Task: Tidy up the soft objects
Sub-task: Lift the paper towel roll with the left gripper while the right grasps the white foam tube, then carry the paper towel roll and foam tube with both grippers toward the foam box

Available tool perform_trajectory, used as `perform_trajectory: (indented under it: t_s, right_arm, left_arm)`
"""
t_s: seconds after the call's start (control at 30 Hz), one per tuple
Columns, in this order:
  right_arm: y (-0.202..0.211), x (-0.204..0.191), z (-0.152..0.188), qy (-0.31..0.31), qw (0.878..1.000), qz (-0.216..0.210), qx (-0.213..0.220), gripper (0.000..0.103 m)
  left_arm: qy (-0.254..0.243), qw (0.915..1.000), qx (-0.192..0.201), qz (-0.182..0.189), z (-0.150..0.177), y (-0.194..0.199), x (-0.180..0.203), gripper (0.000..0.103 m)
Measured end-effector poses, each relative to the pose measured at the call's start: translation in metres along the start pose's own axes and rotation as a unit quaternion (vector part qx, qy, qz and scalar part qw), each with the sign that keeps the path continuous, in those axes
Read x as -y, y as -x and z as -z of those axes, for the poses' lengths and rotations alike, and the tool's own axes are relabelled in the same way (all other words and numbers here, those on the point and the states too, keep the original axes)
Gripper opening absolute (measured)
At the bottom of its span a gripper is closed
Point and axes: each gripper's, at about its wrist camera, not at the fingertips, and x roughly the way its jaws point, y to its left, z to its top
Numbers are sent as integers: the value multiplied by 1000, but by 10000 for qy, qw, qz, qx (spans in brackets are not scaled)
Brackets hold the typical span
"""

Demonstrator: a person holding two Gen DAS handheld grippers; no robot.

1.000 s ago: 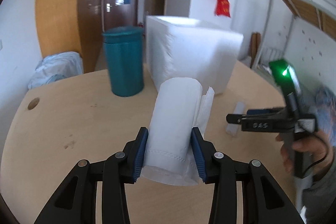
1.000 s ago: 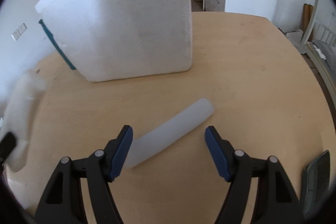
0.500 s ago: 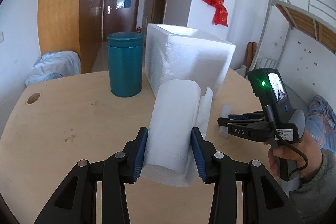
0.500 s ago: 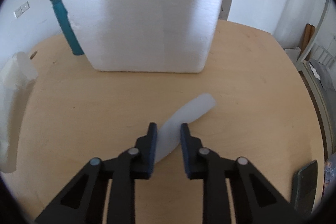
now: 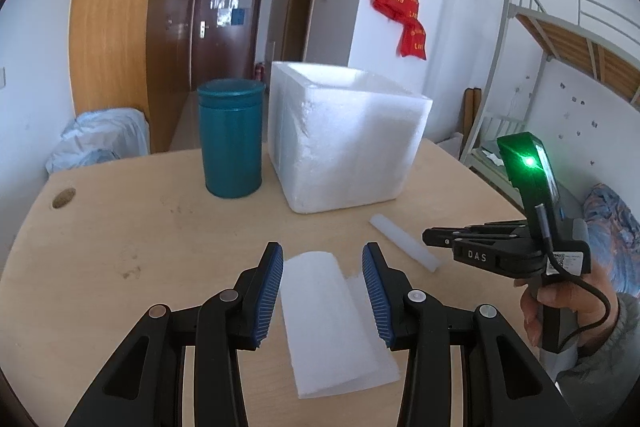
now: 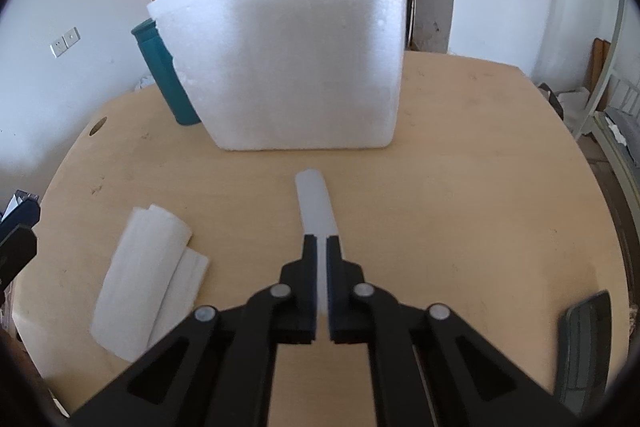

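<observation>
A rolled white foam sheet [image 5: 326, 315] lies flat on the wooden table [image 5: 132, 259], between the open jaws of my left gripper [image 5: 322, 295], which no longer touch it. It also shows in the right wrist view [image 6: 144, 267]. A thin white foam stick [image 6: 316, 203] lies in front of the white foam box [image 6: 296, 59]. My right gripper [image 6: 321, 255] is shut on the near end of the stick. In the left wrist view the right gripper [image 5: 432, 241] sits at the stick's [image 5: 400, 241] right end.
A teal lidded canister [image 5: 231, 143] stands left of the foam box [image 5: 344, 139]. A cable hole [image 5: 64, 197] is in the table's left edge. A dark object [image 6: 586, 339] lies at the table's right edge. A bunk bed frame [image 5: 560, 39] stands at the right.
My left gripper opened and let the foam roll go; the roll now lies flat on the table. My right gripper closed fully on the foam stick, which now points straight toward the box.
</observation>
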Motion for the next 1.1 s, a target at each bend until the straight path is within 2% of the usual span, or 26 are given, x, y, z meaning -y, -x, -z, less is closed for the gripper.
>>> perform_trajectory:
  t_s: [0.07, 0.13, 0.2, 0.3, 0.37, 0.4, 0.43, 0.47, 0.57, 0.63, 0.67, 0.87, 0.93, 1.0, 1.1]
  right_arm:
    - [-8, -3, -7, 171, 9998, 35, -55, 6]
    - [-9, 1, 5, 204, 9997, 22, -127, 6]
    - [-16, -6, -8, 247, 9994, 6, -227, 6]
    - [-22, -8, -9, 299, 9990, -30, -320, 7]
    - [-23, -7, -8, 304, 9991, -20, -312, 8]
    - [-23, -6, -8, 305, 9990, -44, -309, 9]
    - [-28, -6, -8, 317, 9990, -53, -308, 12]
    - [-29, -4, -8, 331, 9990, -55, -304, 14]
    - [-30, -6, -6, 423, 9987, -42, -285, 30]
    - [-30, -6, -9, 478, 9985, 74, -248, 56]
    - [-32, -6, -10, 489, 9985, 123, -211, 60]
    - [-39, 4, -9, 327, 9988, 85, -351, 61]
    - [-38, 4, -8, 373, 9986, 167, -323, 53]
    - [-37, 4, -7, 386, 9986, 174, -316, 50]
    - [-35, 2, -6, 447, 9982, 259, -302, 35]
  left_arm:
    - [23, 10000, -46, -1, 0, -1, -2, 43]
    - [91, 9999, -127, 46, 1, -3, -3, 43]
    - [79, 9995, -287, 117, 3, -9, -1, 43]
    - [73, 9988, -484, 95, 10, -21, 5, 43]
    - [73, 9980, -632, 38, 15, -29, 6, 48]
    - [88, 9977, -671, 0, 17, -32, 6, 57]
    - [116, 9975, -698, -49, 18, -33, 5, 67]
    - [143, 9974, -706, -73, 19, -34, 5, 71]
    - [182, 9976, -661, -122, 20, -35, 7, 79]
    - [162, 9972, -719, -145, 20, -39, 8, 81]
    - [149, 9966, -796, -120, 21, -43, 9, 81]
    - [150, 9928, -1155, -270, 29, -63, 9, 81]
    - [208, 9918, -1215, -323, 31, -67, 7, 81]
    - [254, 9908, -1280, -356, 33, -72, 5, 81]
    - [243, 9886, -1420, -427, 37, -79, 5, 80]
